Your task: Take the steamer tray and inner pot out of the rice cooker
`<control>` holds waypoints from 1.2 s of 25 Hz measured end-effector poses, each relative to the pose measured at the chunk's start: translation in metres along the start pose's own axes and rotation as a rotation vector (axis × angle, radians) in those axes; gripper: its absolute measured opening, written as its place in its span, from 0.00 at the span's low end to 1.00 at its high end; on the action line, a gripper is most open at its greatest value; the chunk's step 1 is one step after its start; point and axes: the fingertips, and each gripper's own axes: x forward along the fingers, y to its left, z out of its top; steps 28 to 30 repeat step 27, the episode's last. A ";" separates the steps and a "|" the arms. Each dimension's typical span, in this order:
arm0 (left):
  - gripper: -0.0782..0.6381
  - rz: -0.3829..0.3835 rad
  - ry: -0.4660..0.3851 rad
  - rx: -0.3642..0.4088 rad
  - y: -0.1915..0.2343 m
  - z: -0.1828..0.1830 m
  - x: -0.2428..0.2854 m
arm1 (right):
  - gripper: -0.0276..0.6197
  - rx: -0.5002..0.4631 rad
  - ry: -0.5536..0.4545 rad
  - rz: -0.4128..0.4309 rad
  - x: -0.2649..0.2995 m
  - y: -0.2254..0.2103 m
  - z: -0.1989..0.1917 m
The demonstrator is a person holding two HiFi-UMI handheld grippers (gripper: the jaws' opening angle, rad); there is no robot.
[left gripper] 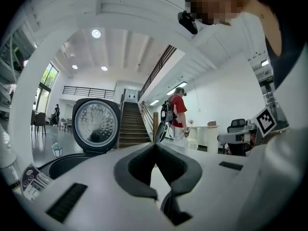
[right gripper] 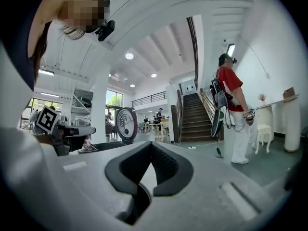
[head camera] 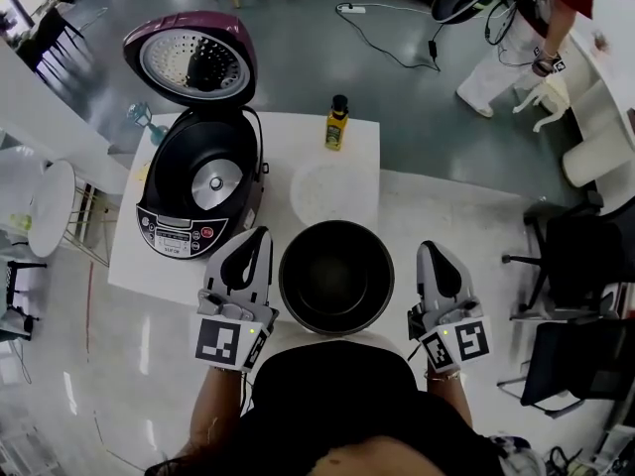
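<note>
Left gripper (head camera: 260, 234), mine: jaws clenched tip to tip, nothing between them. Right gripper (head camera: 427, 248), mine: likewise clenched and empty. Pot (head camera: 335, 286): black, empty, out of the cooker, upright between my two grippers at the near edge of the table (head camera: 288, 137), apart from both. Steamer tray (head camera: 322, 188): white, flat on the table just beyond the pot. Rice cooker (head camera: 198, 206): left of the tray, lid (head camera: 193, 62) raised, cavity bare. Bottle (head camera: 337, 122): yellow, upright at the table's far edge.
</note>
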 end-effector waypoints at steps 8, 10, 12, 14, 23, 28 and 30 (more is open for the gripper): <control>0.11 0.007 0.013 0.012 -0.001 -0.002 -0.005 | 0.05 0.006 0.012 -0.002 -0.003 0.003 -0.006; 0.11 0.013 0.022 0.008 0.001 -0.004 -0.005 | 0.05 0.015 0.012 0.006 -0.002 0.004 -0.007; 0.11 0.008 0.031 0.010 -0.001 -0.007 -0.004 | 0.05 0.018 0.021 0.013 -0.001 0.005 -0.010; 0.11 0.001 0.039 0.018 -0.004 -0.009 -0.005 | 0.05 0.014 0.042 0.022 -0.001 0.005 -0.016; 0.11 0.023 0.085 -0.022 0.005 -0.025 -0.003 | 0.05 0.017 0.077 0.045 0.003 0.011 -0.029; 0.11 0.018 0.105 -0.001 0.005 -0.029 -0.001 | 0.05 0.012 0.088 0.053 0.005 0.011 -0.032; 0.11 0.018 0.105 -0.001 0.005 -0.029 -0.001 | 0.05 0.012 0.088 0.053 0.005 0.011 -0.032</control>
